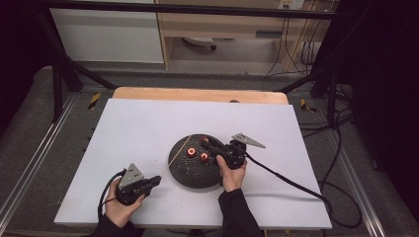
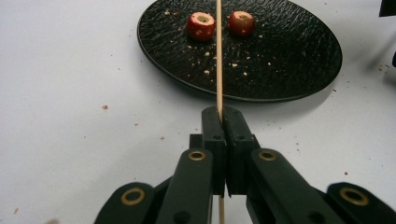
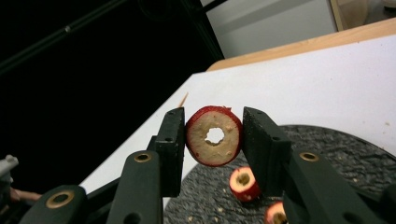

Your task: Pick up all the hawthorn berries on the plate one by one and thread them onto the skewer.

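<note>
A black round plate (image 1: 195, 173) (image 2: 289, 60) (image 3: 336, 154) lies mid-table with two red cored fruit pieces (image 1: 191, 151) (image 2: 201, 25) (image 3: 244, 183) on it. My right gripper (image 1: 204, 141) (image 3: 214, 115) hovers over the plate's far side, shut on a third cored fruit ring (image 3: 214, 136), whose hole faces the camera. Near the table's front left, my left gripper (image 1: 157, 179) (image 2: 223, 113) is shut on a thin wooden skewer (image 1: 175, 157) (image 2: 218, 56). The skewer slants up over the plate's left edge toward the held ring, and its tip (image 3: 183, 99) shows just left of the right gripper's jaws.
Crumbs dot the plate and the white tabletop (image 1: 138, 128). A wooden edge (image 1: 197, 94) runs along the table's back. Cables (image 1: 296, 185) trail off to the right, and black frame poles (image 1: 64, 64) stand beyond the far corners.
</note>
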Demonstrator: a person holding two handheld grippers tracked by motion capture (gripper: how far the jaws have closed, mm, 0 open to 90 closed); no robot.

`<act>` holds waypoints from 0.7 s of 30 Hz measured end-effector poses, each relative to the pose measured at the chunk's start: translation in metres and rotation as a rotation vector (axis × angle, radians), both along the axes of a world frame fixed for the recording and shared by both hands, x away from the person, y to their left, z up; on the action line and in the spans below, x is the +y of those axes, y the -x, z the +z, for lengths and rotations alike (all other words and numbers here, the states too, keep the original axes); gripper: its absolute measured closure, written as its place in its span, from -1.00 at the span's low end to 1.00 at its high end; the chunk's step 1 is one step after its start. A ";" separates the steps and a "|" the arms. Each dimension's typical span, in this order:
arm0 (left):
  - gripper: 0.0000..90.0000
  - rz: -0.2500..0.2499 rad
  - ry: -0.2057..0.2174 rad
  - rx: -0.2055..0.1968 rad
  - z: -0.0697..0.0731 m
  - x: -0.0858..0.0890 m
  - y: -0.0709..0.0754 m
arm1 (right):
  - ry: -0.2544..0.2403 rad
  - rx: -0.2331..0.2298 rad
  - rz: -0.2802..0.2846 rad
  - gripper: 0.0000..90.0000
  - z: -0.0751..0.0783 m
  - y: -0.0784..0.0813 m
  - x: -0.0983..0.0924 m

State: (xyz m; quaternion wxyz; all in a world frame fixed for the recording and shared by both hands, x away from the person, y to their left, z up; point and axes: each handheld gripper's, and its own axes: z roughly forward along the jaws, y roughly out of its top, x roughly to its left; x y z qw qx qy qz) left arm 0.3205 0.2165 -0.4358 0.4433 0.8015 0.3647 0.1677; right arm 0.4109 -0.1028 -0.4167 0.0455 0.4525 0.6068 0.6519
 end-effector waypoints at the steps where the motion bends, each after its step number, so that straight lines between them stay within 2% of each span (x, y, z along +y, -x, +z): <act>1: 0.97 0.000 0.001 0.000 0.000 0.000 0.000 | 0.000 0.000 0.000 0.35 0.000 0.000 0.000; 9: 0.97 -0.002 0.012 -0.007 0.000 -0.003 0.002 | -0.049 -0.025 -0.052 0.35 0.006 -0.006 -0.002; 10: 0.97 -0.004 0.013 -0.006 0.000 -0.004 0.002 | -0.053 -0.039 -0.060 0.35 0.007 -0.007 -0.001; 21: 0.97 -0.010 0.039 -0.005 0.001 -0.006 0.004 | -0.092 -0.074 -0.078 0.35 0.014 -0.015 0.009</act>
